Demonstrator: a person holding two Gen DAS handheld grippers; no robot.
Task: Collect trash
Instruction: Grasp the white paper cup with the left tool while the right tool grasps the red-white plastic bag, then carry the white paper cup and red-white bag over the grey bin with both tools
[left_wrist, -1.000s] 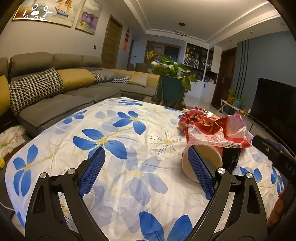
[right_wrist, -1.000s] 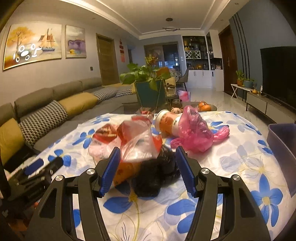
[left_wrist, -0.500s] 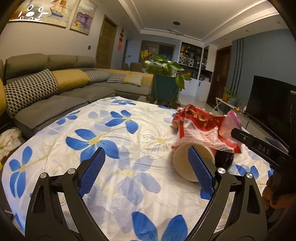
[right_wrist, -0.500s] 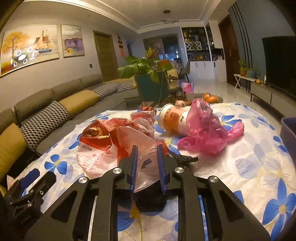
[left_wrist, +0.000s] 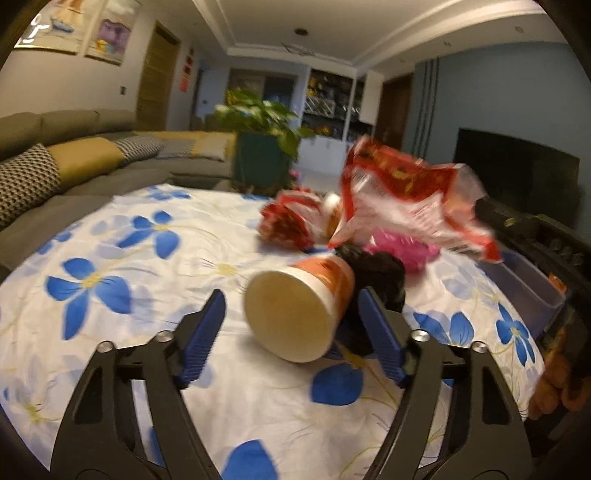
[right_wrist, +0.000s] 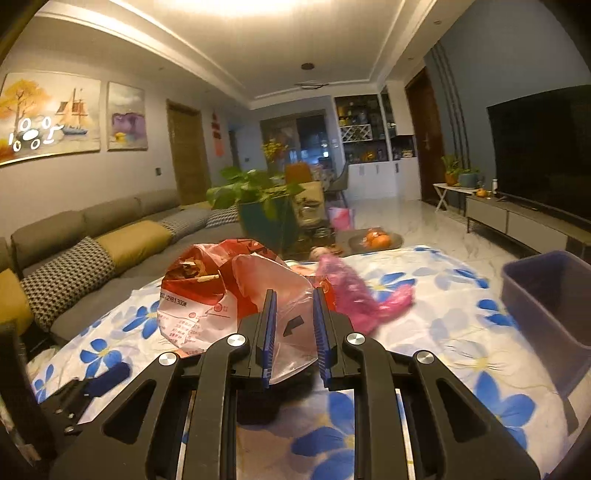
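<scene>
An orange-and-white paper cup (left_wrist: 295, 314) lies on its side on the flower-print tablecloth (left_wrist: 129, 258), its open mouth facing me. My left gripper (left_wrist: 291, 295) has the cup between its blue pads; the jaws are closing, and a gap still shows at the left pad (left_wrist: 203, 332). My right gripper (right_wrist: 294, 295) is shut on a red-and-clear plastic bag (right_wrist: 207, 295) and holds it above the table. In the left wrist view, the bag (left_wrist: 406, 199) hangs over the pile. A pink bag (right_wrist: 354, 295) and a black bag (left_wrist: 380, 273) lie behind the cup.
A crumpled red wrapper (left_wrist: 288, 225) and a second cup (left_wrist: 334, 218), partly hidden, lie further back. A blue-grey bin (right_wrist: 546, 295) stands at the table's right edge. A grey sofa (right_wrist: 92, 251) runs along the left, and a potted plant (right_wrist: 262, 206) stands beyond the table.
My right gripper closed on the plastic bag and raised it off the pile. My left gripper moved in around the lying cup and its jaws narrowed.
</scene>
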